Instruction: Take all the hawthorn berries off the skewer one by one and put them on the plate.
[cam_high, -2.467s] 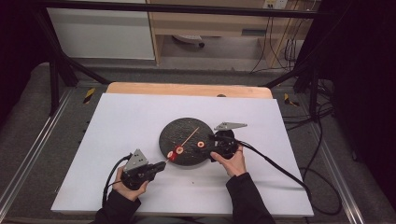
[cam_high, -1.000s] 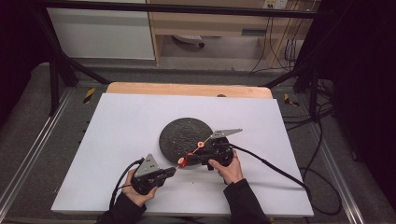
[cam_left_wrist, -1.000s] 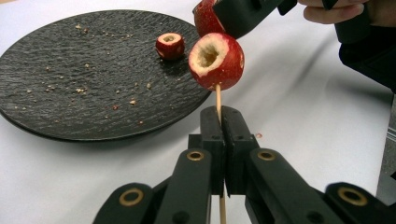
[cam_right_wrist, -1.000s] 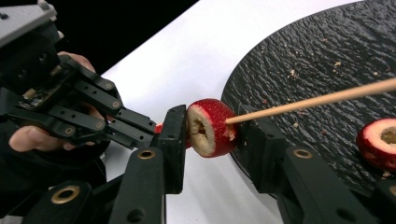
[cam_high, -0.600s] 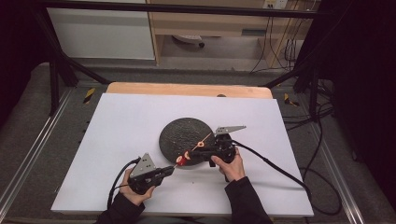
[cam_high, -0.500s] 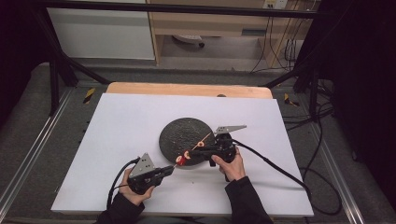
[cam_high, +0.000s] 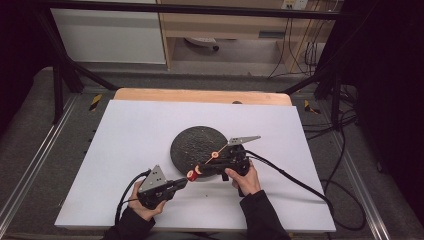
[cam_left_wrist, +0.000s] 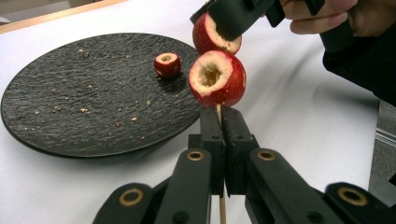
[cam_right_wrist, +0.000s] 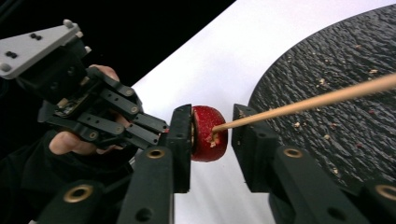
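- Left tongs (cam_left_wrist: 223, 135) are pinched together on a thin wooden skewer (cam_left_wrist: 219, 112), just under a cored red fruit (cam_left_wrist: 217, 79) threaded on it.
- Right tongs (cam_right_wrist: 212, 135) have their jaws apart around a second red fruit piece (cam_right_wrist: 208, 133); one jaw touches it, the other stands just off.
- Both fruits hang near the front rim of the black plate (cam_high: 197, 145).
- Fruit looks soft and juicy, the skewer light and easy to snap, so I judge gentle pressure on the skin sides wisest.
- One small piece (cam_left_wrist: 167, 64) lies on the plate, on the white worktop (cam_high: 130, 130).
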